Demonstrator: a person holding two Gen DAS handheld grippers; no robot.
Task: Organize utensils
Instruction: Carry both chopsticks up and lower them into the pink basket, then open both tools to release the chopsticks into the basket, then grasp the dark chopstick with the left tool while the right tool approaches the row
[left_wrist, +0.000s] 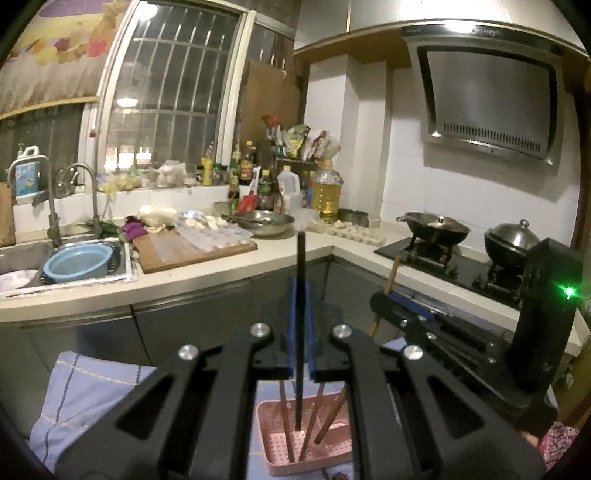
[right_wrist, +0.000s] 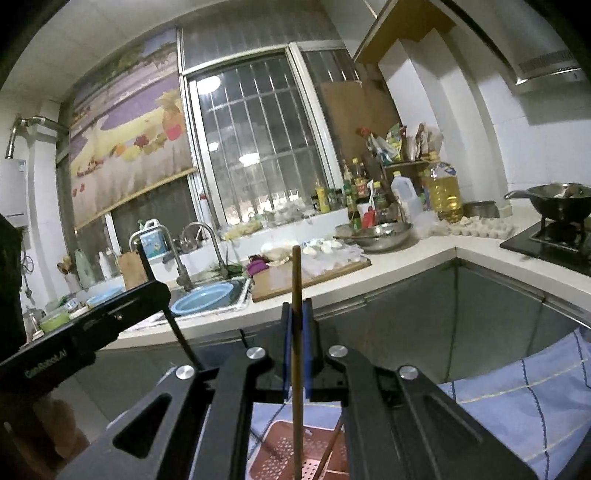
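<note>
Clamped in the left tool (left_wrist: 300, 328), a black chopstick (left_wrist: 300, 314) stands nearly upright, its lower tip down in the pink slotted holder (left_wrist: 273, 435) beside brown chopsticks (left_wrist: 314, 417). Its long axis is vertical. The right tool (right_wrist: 295, 347) is pinched on a brown chopstick (right_wrist: 296, 302), also upright, over the same holder on blue cloth (right_wrist: 517, 398).

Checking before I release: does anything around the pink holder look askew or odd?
The brown chopsticks already in the pink holder lean at different angles and splay apart rather than standing together. The left gripper holds a black chopstick upright; the right gripper holds a brown chopstick upright. Nothing looks spilled or broken.
</note>
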